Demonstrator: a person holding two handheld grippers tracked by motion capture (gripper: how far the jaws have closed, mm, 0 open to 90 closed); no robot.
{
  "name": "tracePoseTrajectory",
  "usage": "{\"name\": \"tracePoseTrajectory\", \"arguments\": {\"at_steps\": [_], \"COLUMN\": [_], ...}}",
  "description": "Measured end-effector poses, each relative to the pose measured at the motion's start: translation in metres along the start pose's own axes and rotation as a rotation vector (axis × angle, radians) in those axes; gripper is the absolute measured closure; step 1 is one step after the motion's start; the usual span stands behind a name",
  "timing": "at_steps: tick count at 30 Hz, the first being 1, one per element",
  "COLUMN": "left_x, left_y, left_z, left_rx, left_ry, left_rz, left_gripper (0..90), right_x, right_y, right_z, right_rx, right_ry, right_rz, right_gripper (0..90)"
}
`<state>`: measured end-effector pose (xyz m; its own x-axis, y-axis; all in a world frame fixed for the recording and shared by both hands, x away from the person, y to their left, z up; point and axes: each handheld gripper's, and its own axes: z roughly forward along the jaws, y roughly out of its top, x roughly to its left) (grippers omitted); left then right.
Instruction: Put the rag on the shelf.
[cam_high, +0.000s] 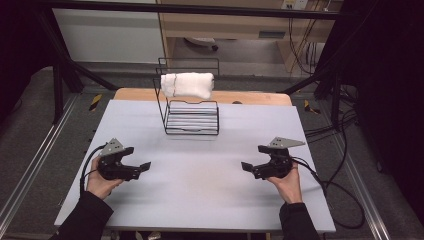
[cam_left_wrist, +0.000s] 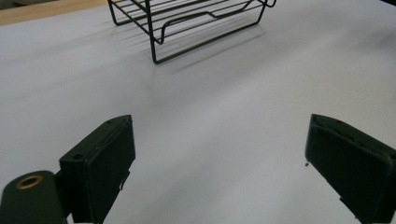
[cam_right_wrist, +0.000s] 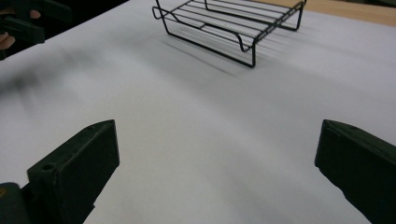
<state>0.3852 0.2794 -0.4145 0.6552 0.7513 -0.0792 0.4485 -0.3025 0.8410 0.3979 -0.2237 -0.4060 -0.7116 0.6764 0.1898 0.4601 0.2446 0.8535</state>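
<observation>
A black wire rack (cam_high: 192, 116) stands at the back middle of the white table (cam_high: 200, 165). A folded white towel (cam_high: 187, 84) lies on its upper tier; the lower shelf is bare. My left gripper (cam_high: 140, 161) rests near the front left, jaws wide apart, nothing between them. At the front right my right gripper (cam_high: 252, 160) is likewise open and holds nothing. Both point inward toward the table's middle. In the left gripper view the rack (cam_left_wrist: 196, 23) sits ahead beyond the gripper (cam_left_wrist: 219, 158). The right gripper view shows the rack (cam_right_wrist: 229, 25) ahead of that gripper (cam_right_wrist: 217, 163).
A wooden board edge (cam_high: 200, 95) runs behind the rack. Black cables (cam_high: 340, 190) trail off the table's right side. Dark frame posts (cam_high: 60, 75) stand at the back corners. In the right gripper view, the other hand and gripper (cam_right_wrist: 18, 23) sit at the top left.
</observation>
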Motion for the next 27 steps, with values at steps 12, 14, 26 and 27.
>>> {"name": "tracePoseTrajectory", "arguments": {"at_steps": [12, 14, 26, 27], "left_x": [0.002, 0.001, 0.000, 0.000], "left_y": [-0.024, -0.026, -0.031, -0.031], "left_z": [-0.004, -0.004, -0.006, -0.006], "left_rx": [0.019, 0.025, 0.028, 0.028], "left_ry": [-0.013, -0.018, -0.017, -0.017], "left_rz": [-0.008, -0.003, 0.001, 0.001], "left_gripper": [8.5, 8.4, 8.5, 8.4], "right_x": [-0.009, -0.010, -0.011, -0.011], "right_y": [-0.043, -0.049, -0.054, -0.054], "right_z": [-0.017, -0.019, -0.021, -0.021], "right_rx": [0.049, 0.050, 0.050, 0.050], "right_ry": [-0.020, -0.020, -0.017, -0.017], "right_rz": [0.024, 0.040, 0.054, 0.054], "right_gripper": [0.3, 0.3, 0.3, 0.3]}}
